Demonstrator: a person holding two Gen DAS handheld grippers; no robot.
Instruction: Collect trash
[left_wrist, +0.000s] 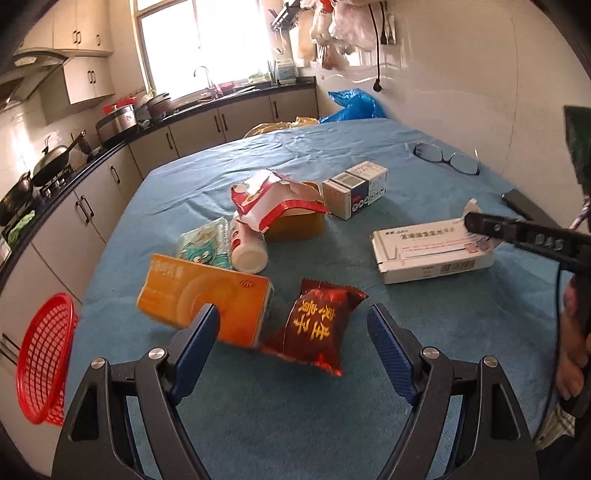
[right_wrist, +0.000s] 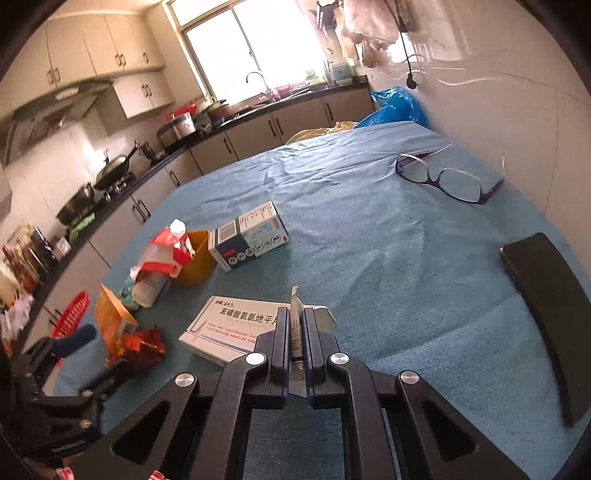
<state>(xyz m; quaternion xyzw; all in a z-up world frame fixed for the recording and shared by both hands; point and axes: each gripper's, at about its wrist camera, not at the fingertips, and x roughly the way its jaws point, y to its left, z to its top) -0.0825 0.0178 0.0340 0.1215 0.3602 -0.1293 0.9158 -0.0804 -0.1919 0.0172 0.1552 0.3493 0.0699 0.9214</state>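
Trash lies on a blue tablecloth (left_wrist: 332, 155). My left gripper (left_wrist: 290, 312) is open and hovers just above a dark red snack packet (left_wrist: 317, 325), with an orange box (left_wrist: 207, 295) by its left finger. Nothing touches its pads. My right gripper (right_wrist: 295, 314) is shut on a thin white flap (right_wrist: 294, 306) at the end of a flat white medicine box (right_wrist: 232, 328). The left wrist view shows that gripper (left_wrist: 476, 223) reaching in from the right onto the same white medicine box (left_wrist: 432, 254).
A red mesh basket (left_wrist: 44, 358) hangs off the table's left edge. A yellow cup (right_wrist: 192, 258) holding a red-white wrapper, a white bottle (left_wrist: 247, 251) and a blue-white carton (right_wrist: 247, 236) lie mid-table. Glasses (right_wrist: 447, 177) and a black phone (right_wrist: 543, 314) lie at the right.
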